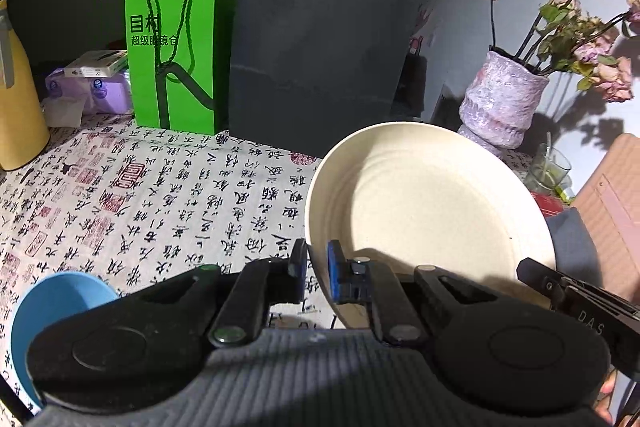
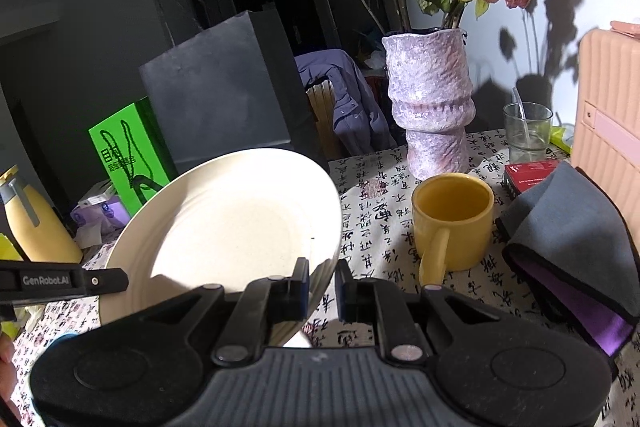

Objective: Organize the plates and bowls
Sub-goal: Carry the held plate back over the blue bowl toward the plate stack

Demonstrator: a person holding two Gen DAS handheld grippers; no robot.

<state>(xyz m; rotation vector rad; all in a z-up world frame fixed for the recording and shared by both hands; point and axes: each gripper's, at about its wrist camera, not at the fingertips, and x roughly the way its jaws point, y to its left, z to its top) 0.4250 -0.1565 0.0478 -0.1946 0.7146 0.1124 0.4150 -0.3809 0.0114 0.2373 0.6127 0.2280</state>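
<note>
A cream plate [image 1: 428, 203] hangs tilted above the patterned tablecloth, held from both sides. My left gripper [image 1: 317, 269] is shut on its left rim, one blue pad inside the plate and one outside. In the right wrist view the same cream plate [image 2: 228, 227] fills the left half, and my right gripper [image 2: 322, 287] is shut on its right rim. Each gripper's tip shows in the other's view. A blue bowl [image 1: 52, 323] lies on the cloth at the lower left of the left wrist view, partly hidden by the gripper body.
Along the back stand a green gift bag [image 1: 180, 55], a dark paper bag [image 1: 320, 55] and a purple vase of dried roses [image 2: 430, 107]. A yellow mug [image 2: 452, 223], a folded grey cloth [image 2: 568, 239], a glass [image 2: 526, 131] and a yellow jug [image 1: 16, 95] crowd the cloth.
</note>
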